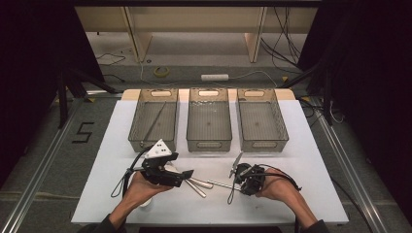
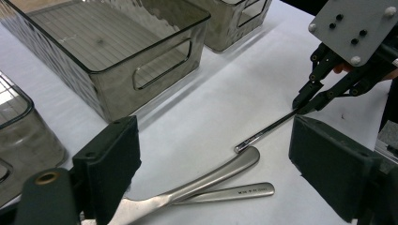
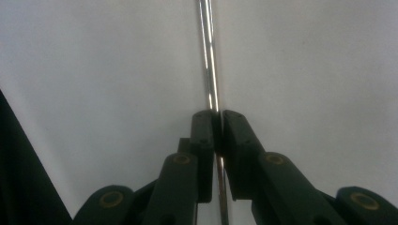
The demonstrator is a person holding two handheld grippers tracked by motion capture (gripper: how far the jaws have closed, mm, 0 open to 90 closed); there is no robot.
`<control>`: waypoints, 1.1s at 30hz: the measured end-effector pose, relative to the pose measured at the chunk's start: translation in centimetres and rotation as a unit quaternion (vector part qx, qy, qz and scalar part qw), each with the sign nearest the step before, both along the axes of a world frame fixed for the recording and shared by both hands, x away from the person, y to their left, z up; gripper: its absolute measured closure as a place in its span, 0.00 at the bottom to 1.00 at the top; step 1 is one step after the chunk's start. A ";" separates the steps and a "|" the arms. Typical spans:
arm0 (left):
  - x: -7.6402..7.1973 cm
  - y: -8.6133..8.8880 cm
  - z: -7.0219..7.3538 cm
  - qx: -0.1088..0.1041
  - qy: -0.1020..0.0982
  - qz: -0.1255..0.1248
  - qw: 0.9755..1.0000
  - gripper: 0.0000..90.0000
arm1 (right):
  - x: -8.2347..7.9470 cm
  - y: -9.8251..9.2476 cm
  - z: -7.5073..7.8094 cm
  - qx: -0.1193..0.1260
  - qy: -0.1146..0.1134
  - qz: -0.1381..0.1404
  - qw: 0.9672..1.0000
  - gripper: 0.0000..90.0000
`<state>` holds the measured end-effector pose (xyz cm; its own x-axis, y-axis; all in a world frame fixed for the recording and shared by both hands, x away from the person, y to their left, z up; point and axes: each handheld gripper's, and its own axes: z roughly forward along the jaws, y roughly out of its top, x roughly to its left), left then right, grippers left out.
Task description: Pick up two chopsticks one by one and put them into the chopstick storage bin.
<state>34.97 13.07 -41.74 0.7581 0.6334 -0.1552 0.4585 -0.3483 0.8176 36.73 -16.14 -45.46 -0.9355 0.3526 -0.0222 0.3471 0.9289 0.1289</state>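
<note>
Your right gripper pinches a thin metal rod tight between its jaws, low over the white table. Your left gripper has its jaws spread wide over two shiny tools, near the three bins.

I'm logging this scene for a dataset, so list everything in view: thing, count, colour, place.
Bins: 3, smoky clear plastic, in a row at the table's far side: left bin, middle bin, right bin.
Thin rod: 1, metal, lying in the left bin.
Table: 1, white top.
Slim instrument: 1, silver, clamped at one end by the right gripper, other end near the table.
Flat-handled instruments: 2, silver, on the table in front of the left gripper: curved one, straight one.
Left gripper: black, open, above the handles.
Right gripper: black, shut on the slim instrument.
Hands: 2, one per gripper.
</note>
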 end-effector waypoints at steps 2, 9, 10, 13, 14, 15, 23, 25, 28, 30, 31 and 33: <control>0.0 0.0 0.0 0.000 0.000 0.000 1.000 0.18 | 0.0 0.1 0.0 -0.001 0.001 -0.003 1.000 0.94; 0.0 -0.1 0.0 0.002 -0.001 -0.001 1.000 0.18 | 0.0 0.2 0.0 -0.006 0.001 0.015 1.000 0.96; 0.0 -0.1 -0.1 0.001 -0.001 -0.002 1.000 0.18 | 0.0 0.2 0.0 -0.006 0.001 0.015 1.000 0.96; 0.0 -0.1 -0.1 0.004 0.000 -0.006 1.000 0.18 | 0.0 0.1 0.3 -0.005 -0.004 0.020 1.000 0.96; 0.0 -0.2 -0.1 0.005 0.001 -0.007 1.000 0.18 | 0.0 0.1 0.4 -0.002 -0.006 0.018 1.000 0.96; 0.0 -0.2 -0.2 0.007 0.000 -0.008 1.000 0.18 | 0.0 0.0 0.6 0.001 -0.009 0.020 1.000 0.96; -0.1 -1.4 -0.6 0.025 0.005 -0.039 0.999 0.18 | -0.7 0.0 2.7 0.016 -0.035 0.033 0.999 0.96; -0.1 -2.0 -0.7 0.041 0.002 -0.050 0.998 0.19 | -0.9 0.2 3.1 0.018 -0.041 0.036 0.998 0.96; -0.3 -2.7 -0.9 0.054 0.000 -0.066 0.996 0.19 | -1.3 0.5 3.7 0.020 -0.042 0.042 0.998 0.96; -0.3 -3.0 -0.9 0.059 -0.002 -0.073 0.996 0.19 | -1.5 0.8 3.9 0.022 -0.047 0.048 0.998 0.96; -0.4 -3.2 -0.9 0.064 -0.006 -0.077 0.995 0.19 | -1.6 0.9 4.0 0.026 -0.048 0.049 0.997 0.96; -0.4 -3.5 -0.9 0.068 -0.007 -0.086 0.994 0.19 | -1.8 1.2 4.2 0.023 -0.047 0.055 0.997 0.96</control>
